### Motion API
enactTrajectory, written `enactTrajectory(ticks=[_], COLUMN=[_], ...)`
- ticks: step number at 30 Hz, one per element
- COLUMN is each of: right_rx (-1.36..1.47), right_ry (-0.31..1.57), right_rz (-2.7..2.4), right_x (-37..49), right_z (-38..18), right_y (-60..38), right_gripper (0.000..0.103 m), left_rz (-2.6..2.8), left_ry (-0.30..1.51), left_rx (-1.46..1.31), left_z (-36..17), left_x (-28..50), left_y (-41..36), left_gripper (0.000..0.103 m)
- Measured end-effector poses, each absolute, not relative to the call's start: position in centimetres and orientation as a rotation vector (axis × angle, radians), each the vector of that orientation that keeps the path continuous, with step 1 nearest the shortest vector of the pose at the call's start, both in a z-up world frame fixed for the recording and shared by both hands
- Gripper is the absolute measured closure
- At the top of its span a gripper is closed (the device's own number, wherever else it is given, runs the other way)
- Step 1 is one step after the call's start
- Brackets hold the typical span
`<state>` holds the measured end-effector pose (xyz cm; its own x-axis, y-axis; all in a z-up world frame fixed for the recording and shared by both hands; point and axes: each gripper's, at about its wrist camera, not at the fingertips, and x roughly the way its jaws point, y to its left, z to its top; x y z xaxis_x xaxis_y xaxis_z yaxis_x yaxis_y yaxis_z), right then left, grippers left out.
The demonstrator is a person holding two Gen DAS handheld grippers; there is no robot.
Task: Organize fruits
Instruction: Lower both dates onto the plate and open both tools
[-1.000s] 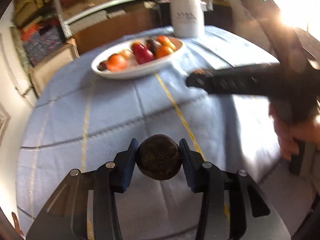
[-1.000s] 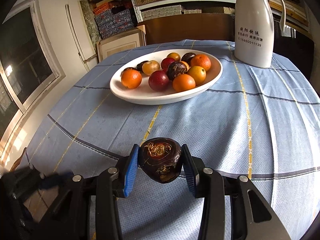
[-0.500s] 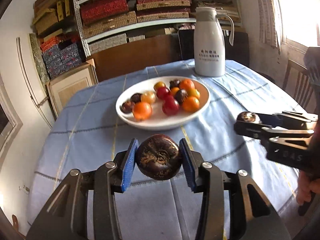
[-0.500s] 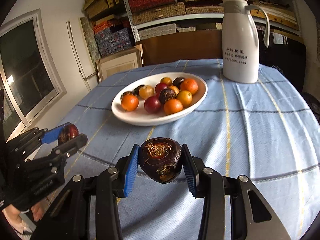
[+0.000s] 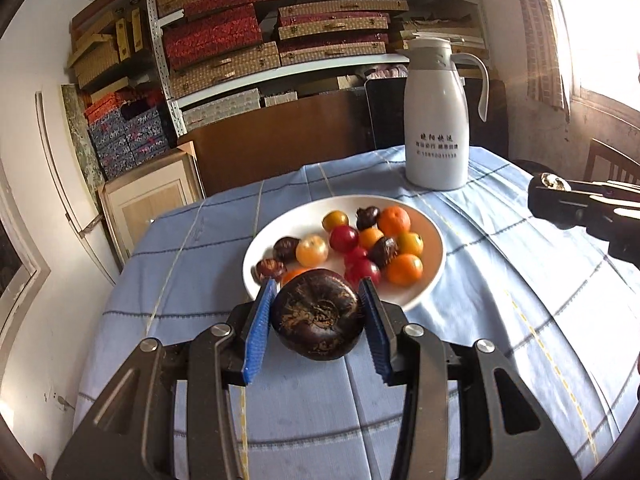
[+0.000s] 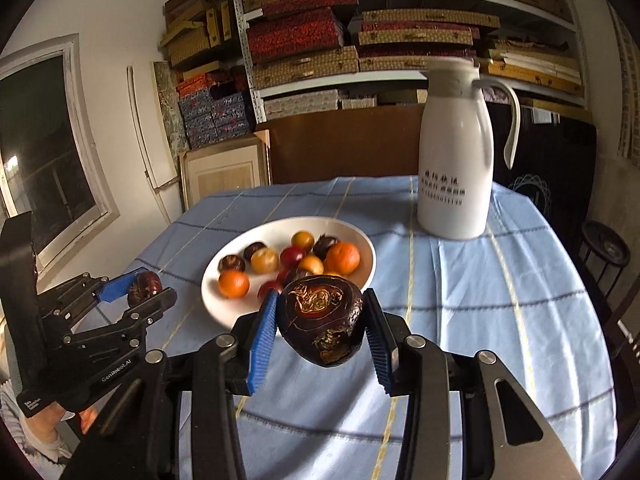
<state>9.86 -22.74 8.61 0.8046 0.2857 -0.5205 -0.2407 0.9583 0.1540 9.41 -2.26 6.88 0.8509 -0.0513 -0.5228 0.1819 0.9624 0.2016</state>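
Looking along the left gripper, its blue pads are clamped on a dark purple-brown round fruit held in the air just short of the near rim of the white oval ceramic bowl that holds orange, red and dark fruits, so the step in hand appears to be carrying fruit to that bowl. From the right gripper, the blue pads likewise grip a dark glossy purple fruit with golden markings just before the bowl's near rim; the next move probably calls for bringing each fruit over a free spot inside the bowl and lowering it before the jaws part.
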Motion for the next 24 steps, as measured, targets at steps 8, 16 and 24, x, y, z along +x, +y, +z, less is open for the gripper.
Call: enactTrajectory(ticks=[8,16,24], right_rx=[0.066,0.087,0.102], right_ry=[0.559,0.584,0.659], right_rz=[0.296,0.319,0.293], right_x=[13.2,18.3,24.5], right_z=[9.9,9.1,6.6], right_y=[-21.3,-19.0,-17.6], right_gripper=[0.06,0.06,0.061], left_rz=[-0.129,-0.139,-0.14], left_ry=[0.533,0.538,0.577], left_rx=[0.257,0.257,0.226], left_z=[7.5,7.4,5.9], left_x=[13.3,18.1,23.5], left_y=[-2.5,-3.1,-2.6], left_gripper=[0.062,0.062,0.062])
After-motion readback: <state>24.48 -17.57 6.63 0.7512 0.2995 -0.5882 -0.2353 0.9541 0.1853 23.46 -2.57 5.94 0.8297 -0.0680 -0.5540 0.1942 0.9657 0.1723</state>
